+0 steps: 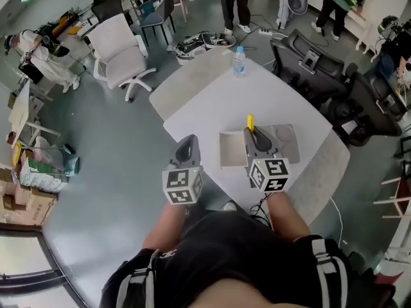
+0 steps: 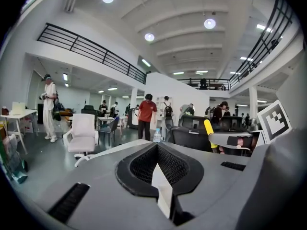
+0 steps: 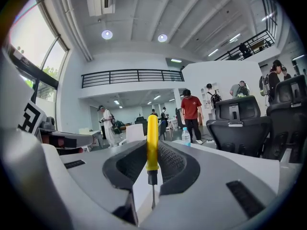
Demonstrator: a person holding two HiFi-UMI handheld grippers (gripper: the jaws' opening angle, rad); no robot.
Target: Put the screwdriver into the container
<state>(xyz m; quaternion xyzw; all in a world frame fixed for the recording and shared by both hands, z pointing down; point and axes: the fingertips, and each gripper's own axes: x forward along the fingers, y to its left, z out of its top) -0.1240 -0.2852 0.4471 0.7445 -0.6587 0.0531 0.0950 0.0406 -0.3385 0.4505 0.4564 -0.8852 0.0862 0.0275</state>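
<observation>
- Screwdriver sits clamped in the right gripper, its yellow handle standing upright beyond the jaw tips and its thin metal shaft running back between the pads towards the camera.
- In the head view the yellow handle pokes out past the right gripper's tip, over the white table.
- Right gripper's jaws are drawn in narrow, pressing on the tool where the handle meets the shaft.
- Container, a shallow pale open box, lies on the table just beside the right gripper, on its left side; the screwdriver is outside it, held above the table.
- A flat grey piece lies on the table on the gripper's other side, touching or very near the box; what it is cannot be told.
- Left gripper hangs near the table's near edge, left of the box and apart from it. Its own view shows the black pads closed together at the tips with nothing held.
- From the left gripper view the yellow handle shows off to the right, tilted slightly.
- A water bottle stands upright at the far side of the table, well apart from both grippers.
- A white office chair stands on the grey floor to the far left, and black chairs crowd the table's far right side.
- Several people stand in the background of the hall.
</observation>
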